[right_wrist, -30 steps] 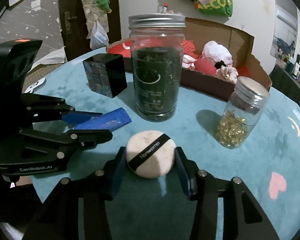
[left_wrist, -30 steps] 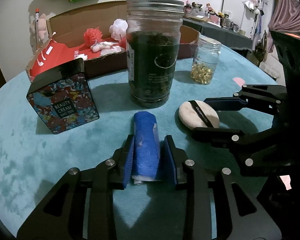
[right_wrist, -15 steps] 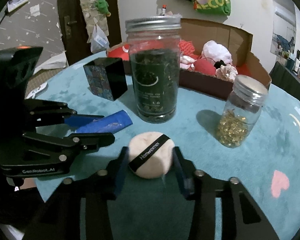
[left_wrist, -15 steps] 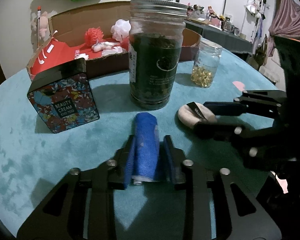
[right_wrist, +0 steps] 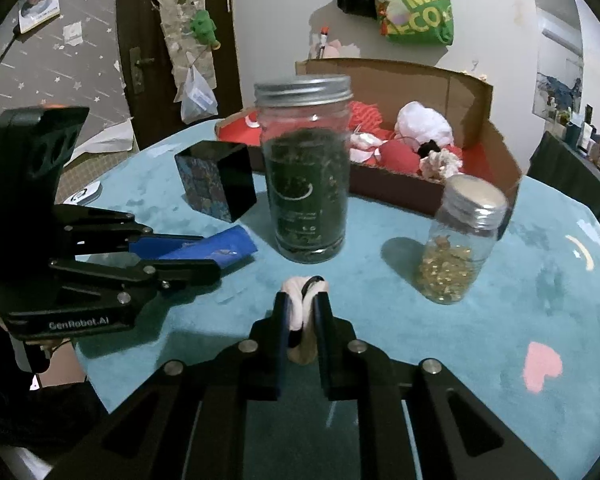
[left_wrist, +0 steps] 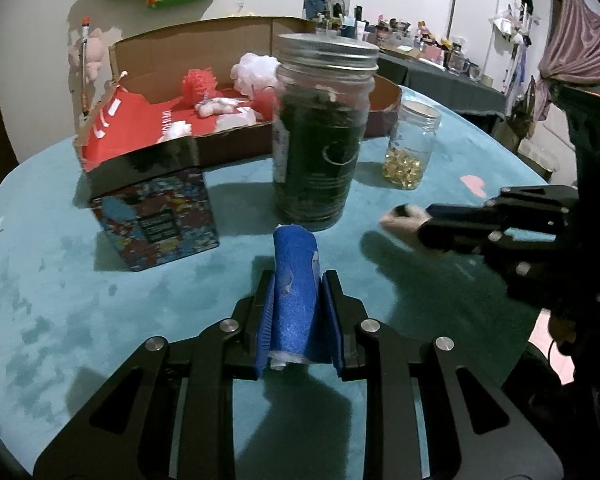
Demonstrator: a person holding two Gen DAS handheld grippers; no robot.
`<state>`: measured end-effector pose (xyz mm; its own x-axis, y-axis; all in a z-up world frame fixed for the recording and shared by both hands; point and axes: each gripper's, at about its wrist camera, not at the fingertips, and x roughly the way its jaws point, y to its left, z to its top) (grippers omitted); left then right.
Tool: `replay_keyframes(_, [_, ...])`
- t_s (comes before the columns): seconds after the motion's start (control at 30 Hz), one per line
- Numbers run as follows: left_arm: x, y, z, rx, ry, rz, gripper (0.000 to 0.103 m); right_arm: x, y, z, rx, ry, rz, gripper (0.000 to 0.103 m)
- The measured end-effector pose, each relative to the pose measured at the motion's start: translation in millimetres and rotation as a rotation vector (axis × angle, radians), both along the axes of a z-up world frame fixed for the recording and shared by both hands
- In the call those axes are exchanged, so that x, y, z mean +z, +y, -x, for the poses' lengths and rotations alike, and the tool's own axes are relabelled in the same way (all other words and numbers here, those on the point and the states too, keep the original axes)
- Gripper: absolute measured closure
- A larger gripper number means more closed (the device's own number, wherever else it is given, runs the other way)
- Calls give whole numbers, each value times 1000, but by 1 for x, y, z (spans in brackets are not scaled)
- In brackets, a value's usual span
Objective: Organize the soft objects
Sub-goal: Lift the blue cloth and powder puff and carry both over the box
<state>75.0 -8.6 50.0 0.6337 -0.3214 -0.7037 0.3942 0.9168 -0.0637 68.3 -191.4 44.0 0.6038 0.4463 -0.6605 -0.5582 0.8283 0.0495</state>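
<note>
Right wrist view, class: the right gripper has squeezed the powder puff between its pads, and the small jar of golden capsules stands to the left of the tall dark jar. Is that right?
Not quite. In the right wrist view the small jar stands to the right of the tall dark jar, not the left. The rest holds: the right gripper is shut on the powder puff, folded between its pads.

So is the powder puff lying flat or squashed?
Squashed: the right tool is shut on the powder puff, folding it into a narrow wad between the pads.
</note>
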Motion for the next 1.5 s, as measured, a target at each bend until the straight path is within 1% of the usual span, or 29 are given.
replay_keyframes(0.2, [4,25,5,59,5,-8,81,12,-23,7,-57,-14,-12,90])
replay_keyframes(0.33, [6,45,4,106,8,-12,81,16,-40,8,-107,-13,-5,90])
replay_keyframes(0.43, [7,59,3,139,8,-29,81,18,-52,7,-138,-10,-3,90])
replay_keyframes(0.67, [7,84,-11,194,8,-52,81,18,-74,-1,-197,-9,9,90])
replay_keyframes(0.8, [6,95,-26,209,8,-85,81,17,-83,-11,-221,-1,19,90])
replay_keyframes(0.9, [7,102,-37,202,11,-91,81,19,-89,-19,-232,-2,25,90])
replay_keyframes(1.17, [11,110,-62,158,-4,-142,81,24,-99,-49,-236,8,58,90])
replay_keyframes(1.37, [16,118,-76,131,-14,-139,81,31,-102,-68,-225,6,60,90])
replay_keyframes(1.5, [19,121,-83,105,-14,-128,81,37,-103,-79,-204,7,43,90])
